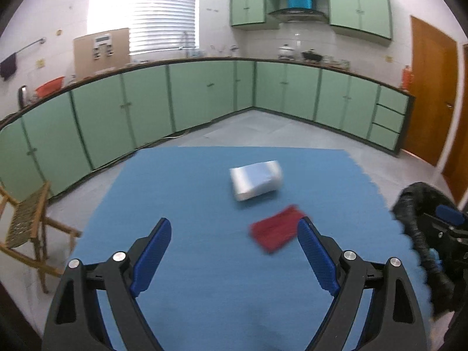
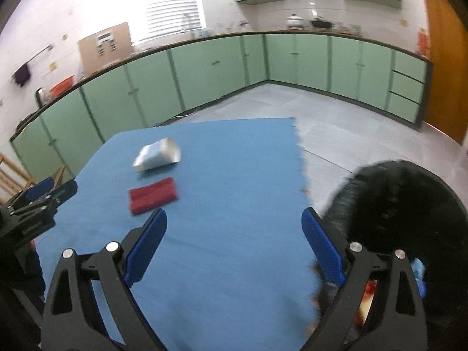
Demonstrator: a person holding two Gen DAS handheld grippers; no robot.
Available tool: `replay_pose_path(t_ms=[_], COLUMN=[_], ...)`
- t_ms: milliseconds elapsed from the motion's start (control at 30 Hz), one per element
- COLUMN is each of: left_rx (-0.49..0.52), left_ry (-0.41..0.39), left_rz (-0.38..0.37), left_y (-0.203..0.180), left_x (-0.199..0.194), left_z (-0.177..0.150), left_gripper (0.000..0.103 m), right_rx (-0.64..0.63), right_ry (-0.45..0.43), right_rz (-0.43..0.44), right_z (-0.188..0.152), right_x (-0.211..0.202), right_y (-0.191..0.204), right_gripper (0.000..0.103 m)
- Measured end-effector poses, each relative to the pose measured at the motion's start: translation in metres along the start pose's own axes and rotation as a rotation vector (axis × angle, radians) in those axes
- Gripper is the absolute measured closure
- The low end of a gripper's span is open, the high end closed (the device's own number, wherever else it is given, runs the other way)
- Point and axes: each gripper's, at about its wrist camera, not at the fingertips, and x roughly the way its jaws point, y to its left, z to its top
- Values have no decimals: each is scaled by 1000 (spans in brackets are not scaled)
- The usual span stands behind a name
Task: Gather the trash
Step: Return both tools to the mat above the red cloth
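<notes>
Left gripper (image 1: 234,234): jaws spread wide, nothing between the blue pads, only the blue mat (image 1: 190,278) below. Red wrapper (image 1: 276,228) lies flat on the mat, centre-right of the left wrist view, partly behind the right-hand pad tip; whether they touch I cannot tell. Silver foil packet (image 1: 256,181) sits just above the wrapper, centre frame, apart from it. Both blurred.

Right gripper (image 2: 234,228): jaws likewise wide apart, holding nothing; bare mat (image 2: 234,175) between the pads. In this view the red wrapper (image 2: 152,196) is left of centre, just above the left-hand pad tip; the silver packet (image 2: 158,155) is above it, upper-left of centre.

Black bin (image 2: 403,219) with perforated wall at the lower right of the right wrist view, beside the mat's right edge, with coloured scraps low in it. The same bin (image 1: 415,213) shows at the right edge of the left view.

Background: green base cabinets (image 1: 204,93), wooden chair (image 1: 26,225) lower left, brown door (image 1: 430,87) right.
</notes>
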Motion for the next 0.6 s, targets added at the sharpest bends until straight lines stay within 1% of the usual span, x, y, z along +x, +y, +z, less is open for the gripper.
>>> replay_pose_path(t_ms=[133, 267, 500, 600], left_rx=[-20, -39, -90, -97], left_ry=[12, 33, 83, 89], left_rz=[48, 78, 107, 112], left_y=[26, 46, 73, 76], left_x=[9, 18, 40, 44], left_z=[-7, -15, -26, -28], left_gripper=[17, 17, 17, 17], right_rx=[-39, -77, -145, -166], right_ry=[22, 62, 128, 155], right_rz=[50, 79, 114, 124], right_z=[5, 7, 6, 6], right_x=[27, 57, 97, 110], right_y=[31, 57, 87, 94], right_gripper=[13, 13, 13, 13])
